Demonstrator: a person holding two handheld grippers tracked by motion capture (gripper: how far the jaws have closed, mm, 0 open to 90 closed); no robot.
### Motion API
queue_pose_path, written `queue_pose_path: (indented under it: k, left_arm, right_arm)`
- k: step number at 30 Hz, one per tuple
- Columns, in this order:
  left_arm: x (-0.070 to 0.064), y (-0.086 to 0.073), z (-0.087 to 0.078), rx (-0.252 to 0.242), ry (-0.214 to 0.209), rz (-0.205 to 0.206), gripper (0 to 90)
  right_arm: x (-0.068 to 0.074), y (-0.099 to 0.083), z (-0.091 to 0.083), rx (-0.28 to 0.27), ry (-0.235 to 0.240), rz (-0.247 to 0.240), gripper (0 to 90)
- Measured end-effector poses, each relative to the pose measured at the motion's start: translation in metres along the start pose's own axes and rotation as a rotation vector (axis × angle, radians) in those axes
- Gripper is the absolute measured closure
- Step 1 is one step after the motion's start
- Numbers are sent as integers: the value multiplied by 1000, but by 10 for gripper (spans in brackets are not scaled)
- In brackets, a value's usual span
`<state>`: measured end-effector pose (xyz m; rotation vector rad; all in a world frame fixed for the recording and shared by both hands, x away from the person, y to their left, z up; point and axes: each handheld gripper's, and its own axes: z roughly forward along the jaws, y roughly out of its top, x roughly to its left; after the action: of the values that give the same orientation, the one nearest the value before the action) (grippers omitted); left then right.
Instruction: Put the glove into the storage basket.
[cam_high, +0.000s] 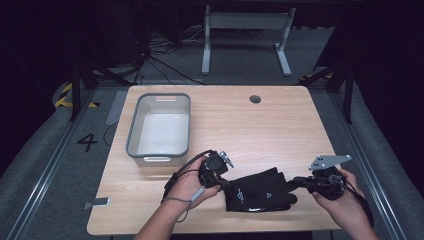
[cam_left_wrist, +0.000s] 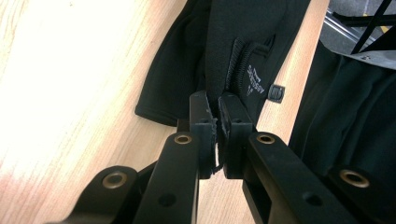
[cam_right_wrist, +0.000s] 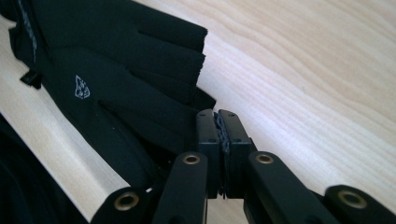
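Observation:
A black glove (cam_high: 260, 192) with small white logos lies flat near the table's front edge, apparently on top of a second black glove. My left gripper (cam_high: 227, 186) is at its cuff end, shut on the cuff fabric (cam_left_wrist: 219, 105). At the opposite end, my right gripper (cam_high: 296, 181) is shut on a fingertip of the glove (cam_right_wrist: 218, 116). In the left gripper view the glove (cam_left_wrist: 233, 28) stretches away from the jaws. The right gripper view has the glove's fingers (cam_right_wrist: 116, 70) spread to the left of the jaws.
A grey rectangular bin (cam_high: 162, 132) stands empty at the left of the wooden table (cam_high: 240, 120). A round cable hole (cam_high: 255, 98) sits near the far edge. The glove lies close to the front edge (cam_high: 210, 231). A metal clip (cam_high: 97, 203) is at the left edge.

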<state>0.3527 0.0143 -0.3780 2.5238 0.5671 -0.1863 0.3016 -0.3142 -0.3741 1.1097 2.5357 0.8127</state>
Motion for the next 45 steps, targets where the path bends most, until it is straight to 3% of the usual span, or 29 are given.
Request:
queue_pose_path:
  k: [5,9,18,33,35,38,41,45]
  left_arm:
    - [6,3,4,9,21,-9,857]
    - [10,5,8,8,14,-17,857]
    - [9,9,13,20,25,-14,857]
    - [15,11,31,93,38,-27,844]
    - [16,11,33,98,50,-38,811]
    - [17,10,34,97,106,-49,666]
    - [15,10,31,65,107,-51,619]
    - [12,10,23,17,117,-52,596]
  right_arm:
    - [6,-3,3,21,-5,-4,886]
    - [8,-6,7,44,-5,-2,885]
    - [6,-11,15,78,-3,17,885]
    - [5,-14,29,133,-6,23,883]
    - [5,-15,32,146,-9,24,879]
    - [4,-15,34,144,-32,16,836]
    - [3,-14,30,109,-58,4,755]
    - [1,-12,27,89,-69,-1,744]
